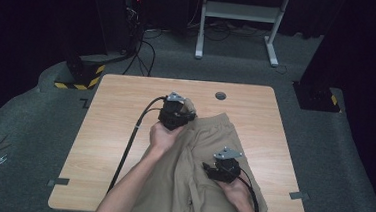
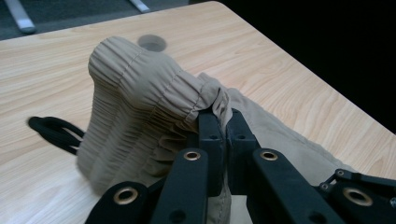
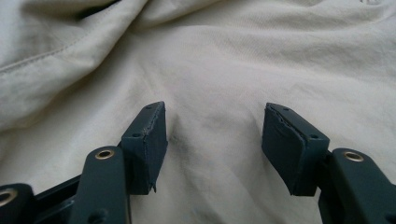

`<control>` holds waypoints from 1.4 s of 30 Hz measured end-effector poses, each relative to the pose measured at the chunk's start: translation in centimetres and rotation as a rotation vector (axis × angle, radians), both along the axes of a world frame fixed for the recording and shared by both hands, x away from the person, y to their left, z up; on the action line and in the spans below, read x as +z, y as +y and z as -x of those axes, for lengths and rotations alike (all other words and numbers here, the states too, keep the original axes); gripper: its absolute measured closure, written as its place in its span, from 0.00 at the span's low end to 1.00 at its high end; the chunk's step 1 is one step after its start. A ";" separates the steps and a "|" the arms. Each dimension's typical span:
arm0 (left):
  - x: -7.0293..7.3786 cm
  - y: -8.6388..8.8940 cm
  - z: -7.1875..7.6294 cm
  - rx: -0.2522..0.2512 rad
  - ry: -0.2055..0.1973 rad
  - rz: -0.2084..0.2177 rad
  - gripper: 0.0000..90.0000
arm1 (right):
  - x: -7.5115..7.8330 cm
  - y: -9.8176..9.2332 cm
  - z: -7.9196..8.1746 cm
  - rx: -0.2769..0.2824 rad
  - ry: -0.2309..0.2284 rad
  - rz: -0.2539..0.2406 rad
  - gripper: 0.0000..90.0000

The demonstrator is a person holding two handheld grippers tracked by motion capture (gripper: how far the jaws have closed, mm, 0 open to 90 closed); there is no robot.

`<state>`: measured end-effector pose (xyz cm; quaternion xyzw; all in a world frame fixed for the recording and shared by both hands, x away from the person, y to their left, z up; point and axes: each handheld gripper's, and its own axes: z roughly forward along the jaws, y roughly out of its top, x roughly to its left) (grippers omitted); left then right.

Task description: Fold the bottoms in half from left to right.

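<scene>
Wooden table (image 1: 114, 131) under you — your left gripper (image 2: 223, 122) pinched just the trousers' (image 1: 209, 137) elastic waistband (image 2: 140, 84), right gripper (image 3: 212, 140) spread above flat cloth — one tug risked slipping.

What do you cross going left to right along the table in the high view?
Bare table → black cable → left gripper, jaws shut on the tan trousers waistband → right gripper, jaws open over the cloth → bare table again.

We find a laboratory or test room: a bare wooden worktop (image 1: 124, 131) on grey carpet (image 1: 352, 162), black curtained surrounds, hazard-striped stand bases (image 1: 80, 76), loose cabling (image 1: 145, 48) and a white equipment frame (image 1: 240, 14).
</scene>
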<state>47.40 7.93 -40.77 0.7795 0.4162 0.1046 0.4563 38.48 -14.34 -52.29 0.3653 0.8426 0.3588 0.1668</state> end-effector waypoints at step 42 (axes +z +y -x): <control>-3.3 -5.8 -0.2 -0.142 0.033 -0.066 0.51 | 0.0 0.0 0.0 -0.006 -0.006 0.005 0.45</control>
